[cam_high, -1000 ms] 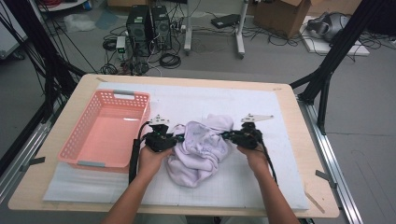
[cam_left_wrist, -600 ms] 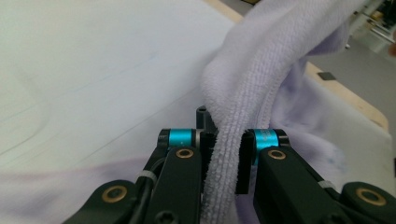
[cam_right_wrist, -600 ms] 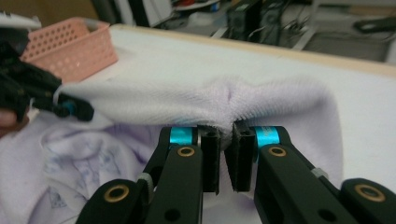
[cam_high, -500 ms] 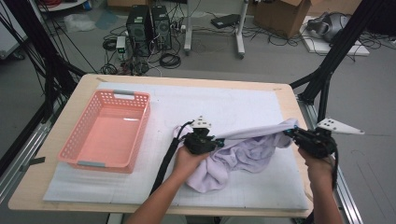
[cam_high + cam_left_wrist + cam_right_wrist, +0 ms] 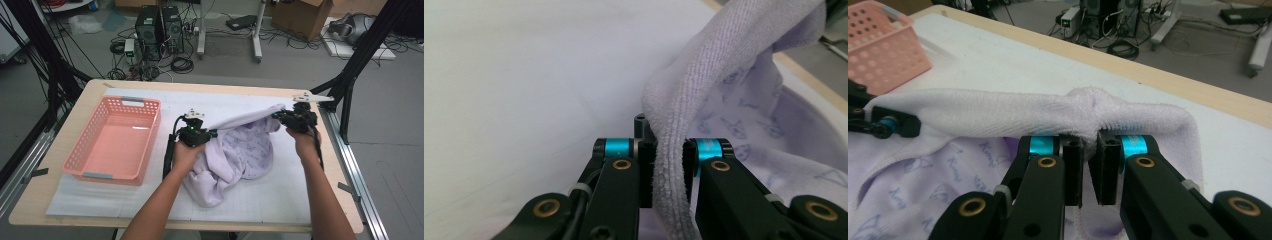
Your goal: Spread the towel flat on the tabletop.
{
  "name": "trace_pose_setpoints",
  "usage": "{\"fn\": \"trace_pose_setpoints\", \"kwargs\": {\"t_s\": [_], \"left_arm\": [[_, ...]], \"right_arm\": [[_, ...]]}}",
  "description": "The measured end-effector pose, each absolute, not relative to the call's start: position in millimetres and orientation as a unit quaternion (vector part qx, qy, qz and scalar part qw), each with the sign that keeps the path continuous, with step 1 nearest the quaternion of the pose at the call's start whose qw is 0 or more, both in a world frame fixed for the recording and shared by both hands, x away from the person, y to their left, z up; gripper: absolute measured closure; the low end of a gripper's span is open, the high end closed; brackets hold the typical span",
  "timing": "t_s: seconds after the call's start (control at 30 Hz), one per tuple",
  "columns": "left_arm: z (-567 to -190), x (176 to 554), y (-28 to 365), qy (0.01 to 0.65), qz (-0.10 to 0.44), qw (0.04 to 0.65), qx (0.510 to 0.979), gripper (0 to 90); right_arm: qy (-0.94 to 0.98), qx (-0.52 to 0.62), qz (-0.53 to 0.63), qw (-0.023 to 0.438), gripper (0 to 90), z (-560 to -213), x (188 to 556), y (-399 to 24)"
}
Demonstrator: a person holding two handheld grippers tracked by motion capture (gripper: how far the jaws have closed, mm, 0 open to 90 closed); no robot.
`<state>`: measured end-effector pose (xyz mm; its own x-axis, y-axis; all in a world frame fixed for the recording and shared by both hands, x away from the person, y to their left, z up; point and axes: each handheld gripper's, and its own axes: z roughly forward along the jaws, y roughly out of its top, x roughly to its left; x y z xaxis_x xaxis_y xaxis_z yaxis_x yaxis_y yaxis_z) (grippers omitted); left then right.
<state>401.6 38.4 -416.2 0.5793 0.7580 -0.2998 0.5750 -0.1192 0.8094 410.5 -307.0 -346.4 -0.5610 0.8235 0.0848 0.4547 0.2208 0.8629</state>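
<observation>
The lilac towel (image 5: 235,155) lies on the white mat of the worktop (image 5: 60,200), right of the pink basket (image 5: 112,142). Its top hem is pulled into a taut band running left to right between the two tongs, and the rest sags in a heap toward the person. The left tongs (image 5: 212,133) are closed on one end of that hem, the right tongs (image 5: 278,115) pinched tight on the other, so any spreading move runs along this line. The left gripper view shows the thick terry edge (image 5: 669,165) squeezed between its jaws and a faint print on the cloth; the right gripper view shows the hem (image 5: 998,112) stretching away to the left tongs (image 5: 878,125) beside the basket (image 5: 878,47).
</observation>
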Motion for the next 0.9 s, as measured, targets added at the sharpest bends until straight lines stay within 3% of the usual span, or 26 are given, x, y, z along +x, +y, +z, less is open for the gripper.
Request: {"fn": "trace_pose_setpoints", "kwargs": {"t_s": [0.17,0.23,0.3,0.43,0.73,0.9], "left_arm": [[-426,410,54,0.484,0.096,0.476,0.728,80.9],[-427,409,57,0.495,0.088,0.477,0.721,63.9],[-424,405,61,0.488,0.087,0.485,0.721,50.9],[-416,392,64,0.458,0.083,0.505,0.726,46.0],[-399,356,56,0.392,0.074,0.510,0.762,39.5],[-406,336,51,0.377,0.062,0.506,0.774,38.5]], "right_arm": [[0.753,0.441,0.448,0.196,84.6,-364,440,-278],[0.751,0.451,0.441,0.195,79.0,-370,445,-272],[0.746,0.461,0.439,0.193,65.8,-373,446,-271],[0.738,0.465,0.442,0.208,50.0,-370,433,-278],[0.735,0.453,0.460,0.207,48.0,-357,384,-318],[0.739,0.448,0.464,0.195,44.1,-371,343,-334]]}}
